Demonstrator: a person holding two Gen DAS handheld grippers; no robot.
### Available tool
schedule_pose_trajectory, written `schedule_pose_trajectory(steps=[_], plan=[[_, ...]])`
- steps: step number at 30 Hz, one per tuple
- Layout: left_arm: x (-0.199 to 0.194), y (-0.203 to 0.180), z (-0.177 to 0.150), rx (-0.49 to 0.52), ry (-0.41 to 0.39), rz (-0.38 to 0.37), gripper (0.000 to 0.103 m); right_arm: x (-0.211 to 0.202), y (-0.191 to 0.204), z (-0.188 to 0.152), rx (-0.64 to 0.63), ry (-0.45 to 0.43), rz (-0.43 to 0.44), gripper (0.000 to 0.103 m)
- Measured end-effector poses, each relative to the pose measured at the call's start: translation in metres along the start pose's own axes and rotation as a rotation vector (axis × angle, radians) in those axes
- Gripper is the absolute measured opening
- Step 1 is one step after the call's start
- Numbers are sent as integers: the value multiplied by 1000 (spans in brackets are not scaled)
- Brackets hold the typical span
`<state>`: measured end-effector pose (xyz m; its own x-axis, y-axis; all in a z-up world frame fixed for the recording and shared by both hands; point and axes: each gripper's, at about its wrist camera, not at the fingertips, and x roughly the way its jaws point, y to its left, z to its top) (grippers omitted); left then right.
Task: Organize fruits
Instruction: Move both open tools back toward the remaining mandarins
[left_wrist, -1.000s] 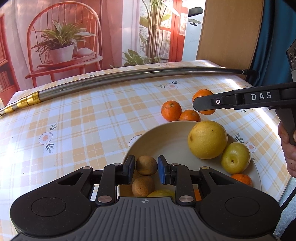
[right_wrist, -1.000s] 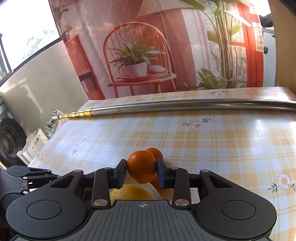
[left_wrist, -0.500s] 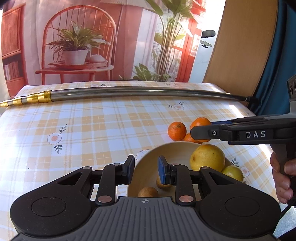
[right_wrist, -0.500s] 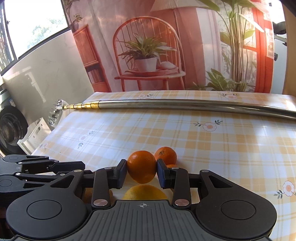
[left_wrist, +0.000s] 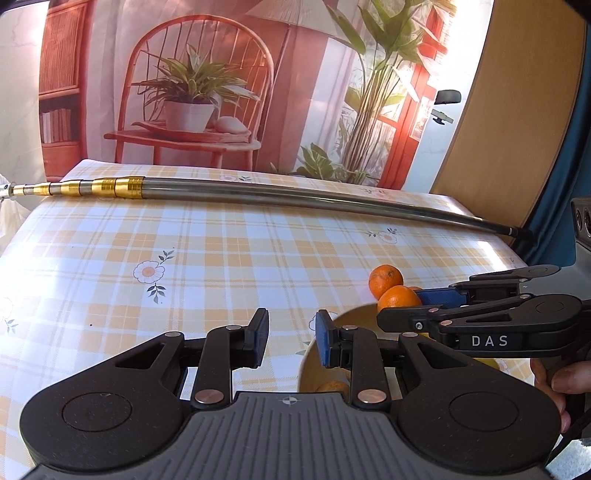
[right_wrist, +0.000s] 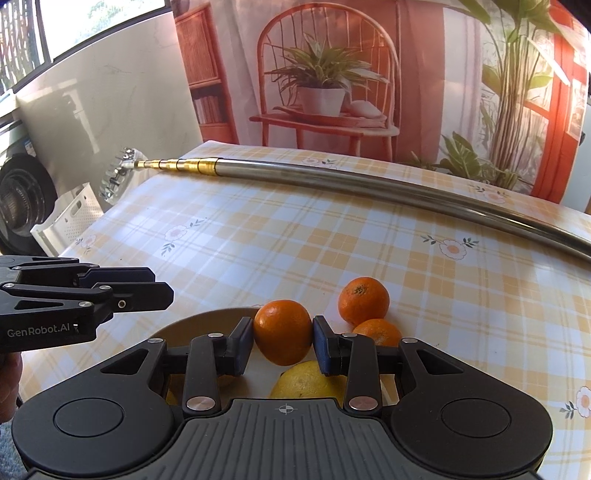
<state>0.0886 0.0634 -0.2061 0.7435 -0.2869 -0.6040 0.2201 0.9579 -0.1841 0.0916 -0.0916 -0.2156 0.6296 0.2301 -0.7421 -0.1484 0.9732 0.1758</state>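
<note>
My right gripper (right_wrist: 283, 341) is shut on an orange (right_wrist: 283, 331), held above the far rim of the beige bowl (right_wrist: 207, 319). Under it in the bowl lies a large yellow citrus (right_wrist: 308, 380). Two more oranges (right_wrist: 364, 300) (right_wrist: 377, 331) rest on the cloth just past the rim. In the left wrist view the same held orange (left_wrist: 398, 298) shows in the right gripper (left_wrist: 406, 306), with a loose orange (left_wrist: 385, 278) behind it. My left gripper (left_wrist: 290, 341) is open and holds nothing, over the bowl's left edge (left_wrist: 308, 363).
A long metal telescopic pole (left_wrist: 295, 197) with gold rings lies across the far side of the checked tablecloth (left_wrist: 184, 258). A printed backdrop stands behind the table. A wooden panel (left_wrist: 509, 110) is at the far right. A white crate (right_wrist: 70, 218) sits off the left table edge.
My left gripper rose and drew back to the left; the brown fruits in the bowl dropped out of its view. The right gripper carried its orange in over the bowl's far rim.
</note>
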Motion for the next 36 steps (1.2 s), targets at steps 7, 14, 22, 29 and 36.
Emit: schedule_pose_trajectory(steps=[7, 14, 22, 29, 36], plan=[[0, 0, -1, 1, 0, 0, 29, 2, 0, 0, -10, 6, -7, 32], [1, 0, -2, -1, 7, 8, 29, 1, -4, -1, 4, 1, -1, 33], [0, 0, -2, 1, 6, 12, 29, -13, -9, 0, 20, -50, -19, 33], [-2, -3, 3, 15, 6, 13, 29, -29, -31, 5, 60, -113, -68, 33], [-5, -4, 15, 35, -1, 25, 29, -46, -67, 2, 155, -165, -114, 33]])
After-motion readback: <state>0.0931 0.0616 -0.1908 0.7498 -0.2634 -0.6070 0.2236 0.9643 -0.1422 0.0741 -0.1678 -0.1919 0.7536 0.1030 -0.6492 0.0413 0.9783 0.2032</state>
